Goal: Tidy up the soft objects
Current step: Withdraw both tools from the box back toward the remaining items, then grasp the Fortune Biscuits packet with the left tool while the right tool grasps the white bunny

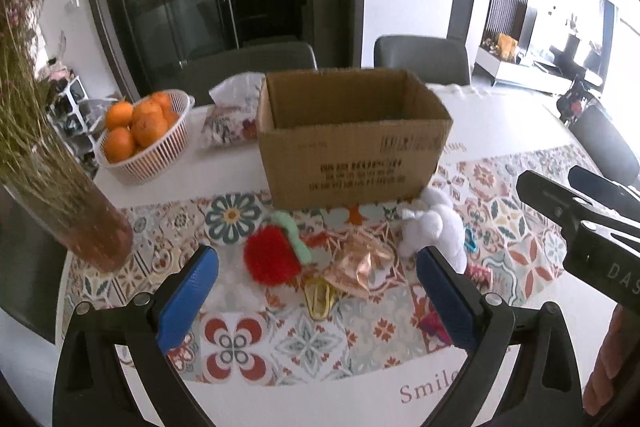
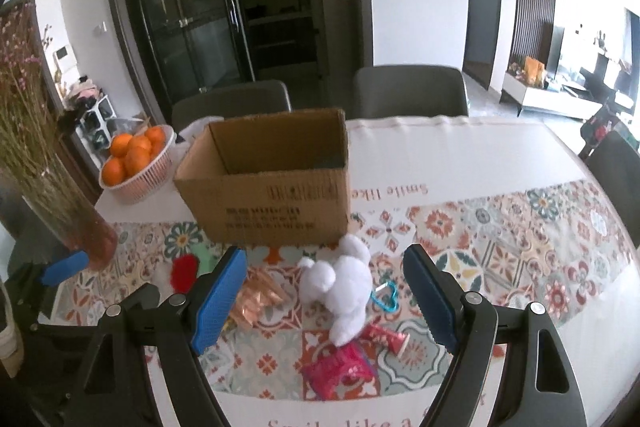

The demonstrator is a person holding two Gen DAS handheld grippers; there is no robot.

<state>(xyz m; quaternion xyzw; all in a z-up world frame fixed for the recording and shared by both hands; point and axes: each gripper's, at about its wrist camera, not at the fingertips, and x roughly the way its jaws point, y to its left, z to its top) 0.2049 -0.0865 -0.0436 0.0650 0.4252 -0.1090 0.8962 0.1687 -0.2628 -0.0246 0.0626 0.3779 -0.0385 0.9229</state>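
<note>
An open cardboard box (image 1: 352, 147) stands on the patterned tablecloth; it also shows in the right wrist view (image 2: 268, 183). In front of it lie a red fluffy toy with a mint stem (image 1: 272, 259), a rose-gold foil piece (image 1: 360, 263), a white plush animal (image 1: 432, 227) (image 2: 344, 283), a pink pouch (image 2: 340, 371) and a blue heart clip (image 2: 386, 297). My left gripper (image 1: 316, 303) is open above the table, near the red toy and foil. My right gripper (image 2: 324, 299) is open, with the white plush between its blue pads.
A basket of oranges (image 1: 144, 135) and a floral tissue pack (image 1: 232, 115) sit left of the box. A vase of dried flowers (image 1: 80, 211) stands at the left. Chairs (image 1: 420, 59) line the far table edge. The right gripper's body (image 1: 584, 223) shows at right.
</note>
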